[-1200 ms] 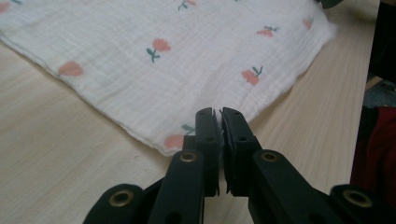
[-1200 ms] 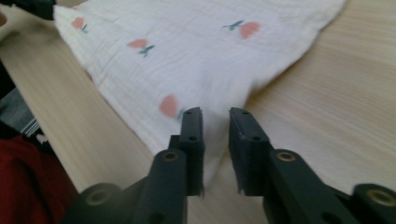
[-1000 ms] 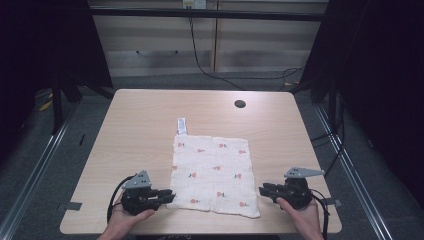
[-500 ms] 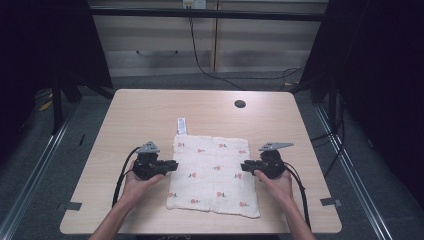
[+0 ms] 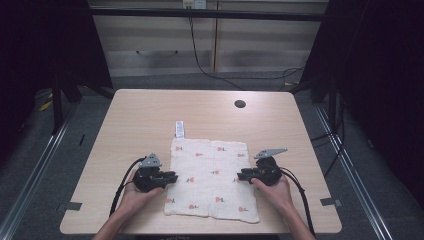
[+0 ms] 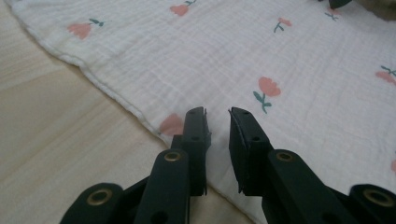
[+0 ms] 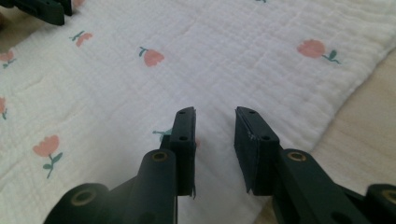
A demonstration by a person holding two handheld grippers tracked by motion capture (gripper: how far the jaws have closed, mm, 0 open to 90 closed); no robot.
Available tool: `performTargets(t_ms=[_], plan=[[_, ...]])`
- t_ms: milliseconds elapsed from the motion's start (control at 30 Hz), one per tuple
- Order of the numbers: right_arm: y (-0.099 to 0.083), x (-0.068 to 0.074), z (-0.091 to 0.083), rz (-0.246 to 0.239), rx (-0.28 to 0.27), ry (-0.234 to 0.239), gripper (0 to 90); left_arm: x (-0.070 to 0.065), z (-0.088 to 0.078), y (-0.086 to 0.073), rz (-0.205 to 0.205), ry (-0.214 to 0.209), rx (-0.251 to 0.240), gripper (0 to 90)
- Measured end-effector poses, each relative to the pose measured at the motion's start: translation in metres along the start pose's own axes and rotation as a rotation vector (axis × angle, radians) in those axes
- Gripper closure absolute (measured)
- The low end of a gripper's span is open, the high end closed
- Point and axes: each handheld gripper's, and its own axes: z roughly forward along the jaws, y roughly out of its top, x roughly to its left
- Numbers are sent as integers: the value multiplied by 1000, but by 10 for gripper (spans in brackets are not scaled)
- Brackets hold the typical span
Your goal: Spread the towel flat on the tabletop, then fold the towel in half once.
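High view: a white square muslin cloth w/ small pink flower print (image 5: 210, 181) lies flat on the light wooden table (image 5: 135, 120), toward the near edge, roughly centred. A small white label tag (image 5: 179, 129) sticks out from the cloth's far left corner. Round dark hole (image 5: 240, 104) in the tabletop farther back, well apart from the cloth. Left gripper (image 5: 170, 176) sits at the cloth's left edge, about halfway along it, tips pointing inward over the hem. Right gripper (image 5: 241, 176) is at the right edge, opposite, tips also pointing inward. Each is held by a hand coming in from the bottom; black cables trail back toward the person. Grey three-cornered plate on top of each.

Left gripper view: the black jaws stand apart w/ a narrow gap, low over the cloth just inside its hem; bare wood to the left. They have just been opening a little. Nothing is pinched between them; whether the tips touch the fabric I can't tell.

Right gripper view: jaws apart, gap a bit wider than on the left, and they've just been opening too. Cloth lies under & ahead of them, not clamped; table edge strip shows at the right. The other gripper's tips show at the top left, across the cloth.
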Motion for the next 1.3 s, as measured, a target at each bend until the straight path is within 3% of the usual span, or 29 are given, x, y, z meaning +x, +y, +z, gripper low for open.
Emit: performTargets(t_ms=[133, 267, 367, 533, 567, 600, 967, 1100, 1267, 1300], plan=[[-2, 1, -2, 1, 6, 15, 665, -7, -5, -4, 19, -5, 13, 764], [-8, 14, -6, -36, 17, -8, 615, -16, -10, -9, 40, 9, 17, 746], [-11, 17, -8, -33, 13, -5, 613, -17, -12, -12, 20, -16, 12, 731], [-12, 17, -8, -12, -3, -6, 551, -23, -13, -13, 55, -4, 18, 674], [-7, 14, -10, 12, -22, -41, 542, -23, -12, -12, 40, -11, 12, 628], [-4, 11, -11, 26, -41, -26, 542, -22, -12, -11, 24, -18, 5, 626], [35, -23, -12, -5, -98, -86, 591, -17, -8, -9, 0, -28, -5, 607], [46, -30, -6, -23, -78, -115, 604, -17, -8, -10, 23, -24, -7, 602], [58, -43, 7, -14, -53, -112, 599, -16, -8, -11, 17, -37, -13, 600], [59, -51, 15, 5, -26, -111, 596, -15, -8, -12, 15, -40, -17, 597]])
